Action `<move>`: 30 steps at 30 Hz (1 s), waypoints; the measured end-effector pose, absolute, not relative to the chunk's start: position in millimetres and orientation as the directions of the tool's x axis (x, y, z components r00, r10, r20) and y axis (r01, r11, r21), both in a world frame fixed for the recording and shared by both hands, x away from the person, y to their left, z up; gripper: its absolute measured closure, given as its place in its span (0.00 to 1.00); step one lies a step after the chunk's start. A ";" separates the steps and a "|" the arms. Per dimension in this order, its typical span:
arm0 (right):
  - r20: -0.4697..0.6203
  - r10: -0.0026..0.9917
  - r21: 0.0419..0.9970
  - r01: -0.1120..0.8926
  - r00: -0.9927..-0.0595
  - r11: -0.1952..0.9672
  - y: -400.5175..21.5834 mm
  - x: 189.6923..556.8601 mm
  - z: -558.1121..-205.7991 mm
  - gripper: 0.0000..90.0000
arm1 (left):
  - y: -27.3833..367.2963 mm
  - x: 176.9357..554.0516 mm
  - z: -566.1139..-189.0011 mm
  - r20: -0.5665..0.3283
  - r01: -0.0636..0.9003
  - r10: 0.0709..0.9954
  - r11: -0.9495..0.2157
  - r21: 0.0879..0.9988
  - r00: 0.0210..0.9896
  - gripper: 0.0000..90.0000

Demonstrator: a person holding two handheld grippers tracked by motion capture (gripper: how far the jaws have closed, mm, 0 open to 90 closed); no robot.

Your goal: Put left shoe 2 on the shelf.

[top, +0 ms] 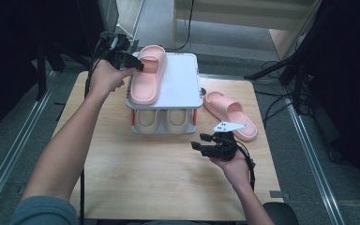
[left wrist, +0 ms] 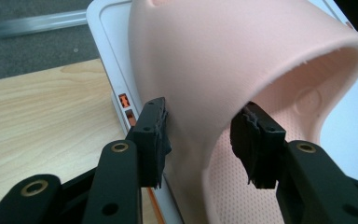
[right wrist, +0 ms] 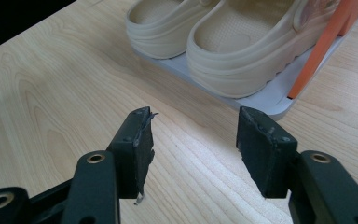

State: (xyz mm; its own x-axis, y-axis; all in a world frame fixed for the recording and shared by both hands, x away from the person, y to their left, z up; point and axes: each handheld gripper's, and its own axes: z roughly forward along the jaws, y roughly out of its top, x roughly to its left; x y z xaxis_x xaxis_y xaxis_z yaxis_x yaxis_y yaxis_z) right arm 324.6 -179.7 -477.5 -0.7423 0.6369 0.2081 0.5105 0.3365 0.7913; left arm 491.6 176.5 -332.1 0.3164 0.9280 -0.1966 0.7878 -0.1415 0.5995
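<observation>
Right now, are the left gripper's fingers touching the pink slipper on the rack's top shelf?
Cannot tell. In the left gripper view the fingers straddle the pink slipper strap; the near one sits against it, but no view shows contact or gap plainly.

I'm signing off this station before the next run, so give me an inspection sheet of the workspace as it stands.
Surface: wooden table, bare at the near side.
Job's things: one pink slipper on the top shelf of the white shoe rack; second pink slipper on the table right of the rack; beige clogs on the lower shelf.
Clutter: nothing seen.
Grippers: left gripper straddles the slipper's strap, jaws apart; right gripper open above bare table.
Cables: black cable trailing from the left gripper.
Surroundings: metal floor rails, dark stands.
</observation>
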 end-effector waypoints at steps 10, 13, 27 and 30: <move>0.209 0.642 0.791 0.514 -0.738 0.332 -180.8 325.3 -477.3 0.52 | 171.3 478.8 -323.7 -0.191 0.755 0.906 -0.182 0.630 0.378 0.60; 0.208 0.642 0.792 0.512 -0.738 0.333 -181.0 324.9 -477.0 0.52 | 174.0 477.3 -323.4 -0.186 0.758 0.906 -0.190 0.624 0.380 0.59; 0.206 0.652 0.801 0.508 -0.730 0.316 -188.3 327.8 -474.4 0.52 | 202.4 450.5 -312.3 -0.209 0.723 0.892 -0.168 0.670 0.401 0.55; 0.204 0.657 0.806 0.505 -0.726 0.308 -191.6 329.7 -472.3 0.52 | 210.1 441.0 -312.9 -0.225 0.715 0.882 -0.161 0.680 0.413 0.53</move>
